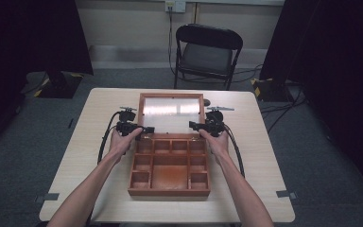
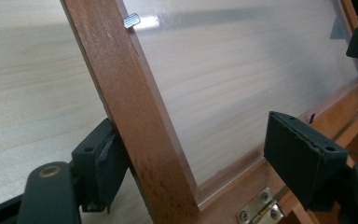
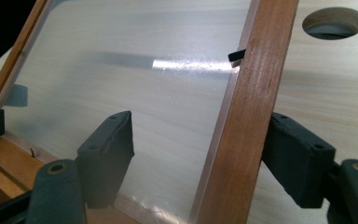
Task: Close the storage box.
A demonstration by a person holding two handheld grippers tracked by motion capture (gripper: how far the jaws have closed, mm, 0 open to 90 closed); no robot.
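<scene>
A wooden box (image 1: 169, 191) with several compartments stands open on the table. Its lid, a wooden frame (image 1: 142, 113) around a clear pane (image 1: 171, 113), is folded back behind the base. My left gripper (image 1: 146, 130) straddles the lid's left rail (image 2: 135, 107). One pad rests against the rail's outer side; the other stands well apart over the pane (image 2: 242, 70). My right gripper (image 1: 194, 126) straddles the right rail (image 3: 247, 121) the same way, outer pad by the wood, inner pad off it above the pane (image 3: 135, 79). Both grippers (image 2: 200, 154) (image 3: 200, 142) are open.
A brass hinge (image 2: 258, 210) joins lid and base. The table (image 1: 99, 123) has a round hole (image 3: 334, 22) beyond the lid's right rail. A black folding chair (image 1: 207, 54) stands behind the table. Cables trail from both grippers along the forearms.
</scene>
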